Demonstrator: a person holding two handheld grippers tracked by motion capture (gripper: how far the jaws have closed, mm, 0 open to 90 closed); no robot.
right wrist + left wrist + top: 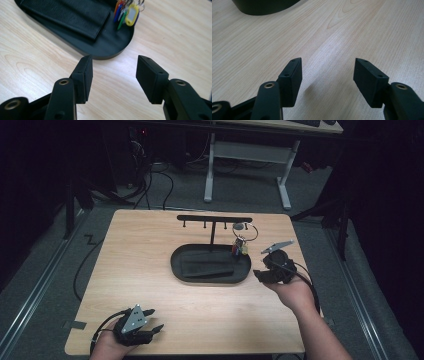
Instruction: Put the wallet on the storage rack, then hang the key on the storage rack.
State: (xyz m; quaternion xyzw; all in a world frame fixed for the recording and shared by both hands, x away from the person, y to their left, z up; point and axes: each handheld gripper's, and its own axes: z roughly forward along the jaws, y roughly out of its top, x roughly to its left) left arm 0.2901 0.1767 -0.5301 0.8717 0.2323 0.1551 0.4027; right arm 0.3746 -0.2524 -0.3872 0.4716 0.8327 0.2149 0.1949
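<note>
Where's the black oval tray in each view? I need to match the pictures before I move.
High view: black oval tray sits mid-table, under the hook stand.
Left gripper view: a curved edge of it at top left, beyond the open jaws.
Right gripper view: top centre, ahead of the jaws.
Shared landmark: the light wooden table.

The black two-jaw left gripper [150,324] sits low at the table's near left corner, its jaws spread wide with nothing between them. The black two-jaw right gripper [263,271] hovers toward the right edge, jaws likewise parted and empty.
</note>
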